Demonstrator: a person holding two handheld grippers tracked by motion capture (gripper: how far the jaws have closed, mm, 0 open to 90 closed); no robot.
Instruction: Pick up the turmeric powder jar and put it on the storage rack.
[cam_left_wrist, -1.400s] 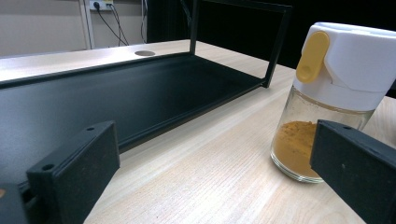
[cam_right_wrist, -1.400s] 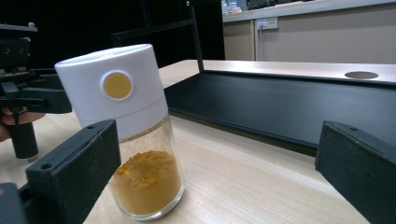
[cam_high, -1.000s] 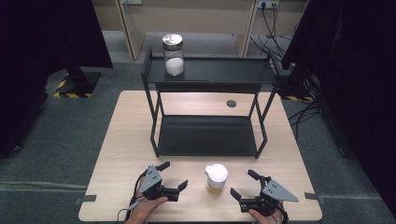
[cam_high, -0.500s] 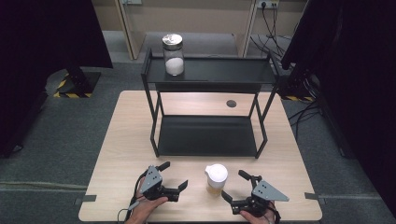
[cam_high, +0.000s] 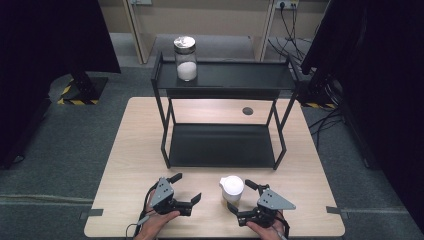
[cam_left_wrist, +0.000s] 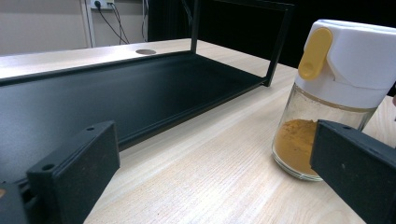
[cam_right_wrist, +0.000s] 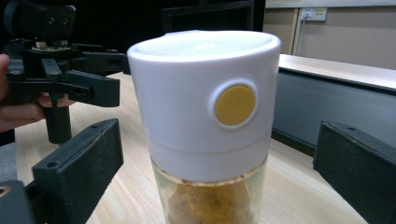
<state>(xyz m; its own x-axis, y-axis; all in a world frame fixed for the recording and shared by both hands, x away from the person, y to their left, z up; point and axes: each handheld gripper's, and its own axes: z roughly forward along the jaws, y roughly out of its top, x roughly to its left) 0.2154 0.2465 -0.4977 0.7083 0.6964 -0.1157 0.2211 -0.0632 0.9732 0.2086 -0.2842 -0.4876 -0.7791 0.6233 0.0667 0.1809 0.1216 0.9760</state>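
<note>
From above I see the spice jar (cam_high: 232, 188) standing upright on the counter (cam_high: 125, 165), near its front edge and just in front of the black rack (cam_high: 222, 145). My right gripper (cam_high: 239, 197) lies low beside the jar, its jaws set wide apart on either side of the jar without touching it. They have just been closing a little, with the jar between them but not yet pinched. My left gripper (cam_high: 186, 187) rests on the counter to the left of the jar, well apart from it, jaws spread and holding nothing.

The high view gives only the jar's white cap. The right gripper view adds much more: the spice jar (cam_right_wrist: 205, 116) fills the middle between my two black jaws, with clear space on both sides, a round yellow button on the white cap and brownish powder in the glass below. Behind it, at the left, I see the left gripper (cam_right_wrist: 70, 60) held in a hand (cam_right_wrist: 23, 112).

The left gripper view shows the jar (cam_left_wrist: 327, 93) from another side, at the right, with a long yellow tab on the cap and orange powder settled at the bottom. It also shows the rack's lower shelf (cam_left_wrist: 93, 98) running close alongside.

On the rack's top shelf, seen from above, a glass jar (cam_high: 185, 57) with a metal lid holds something white.
</note>
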